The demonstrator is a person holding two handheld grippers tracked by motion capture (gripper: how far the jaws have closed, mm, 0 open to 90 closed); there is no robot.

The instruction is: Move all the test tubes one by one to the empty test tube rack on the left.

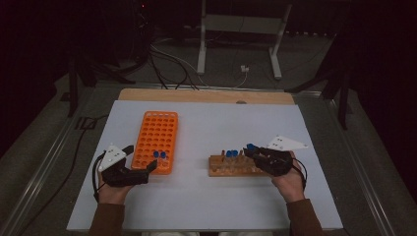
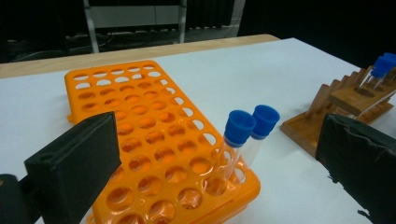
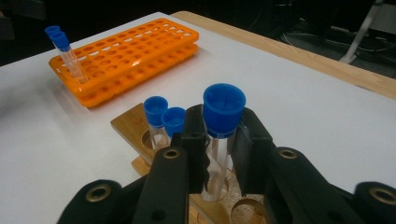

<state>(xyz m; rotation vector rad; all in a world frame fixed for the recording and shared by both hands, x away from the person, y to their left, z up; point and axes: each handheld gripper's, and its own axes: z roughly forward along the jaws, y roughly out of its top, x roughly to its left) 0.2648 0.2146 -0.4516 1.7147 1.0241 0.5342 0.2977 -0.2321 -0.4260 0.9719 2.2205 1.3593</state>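
Note:
An orange tube rack [image 1: 156, 140] lies left of centre on the white table, with two blue-capped clear tubes [image 1: 159, 156] standing in its near right corner. My left gripper [image 1: 142, 157] is open just in front of that corner; in the left gripper view its jaws stand wide on either side of the tubes [image 2: 243, 135] without touching them. A wooden rack [image 1: 219, 167] sits to the right with two capped tubes [image 3: 163, 116] in it. My right gripper [image 3: 219, 135] is shut on a third blue-capped tube [image 3: 223, 105], upright, its lower end in a hole of the wooden rack.
The white sheet [image 1: 206, 201] covers a wooden tabletop whose bare edge [image 1: 206, 95] shows at the back. Beyond it stand a grey frame [image 1: 241, 29] and loose cables [image 1: 167, 59] on the floor. Most holes of the orange rack [image 2: 140, 126] hold nothing.

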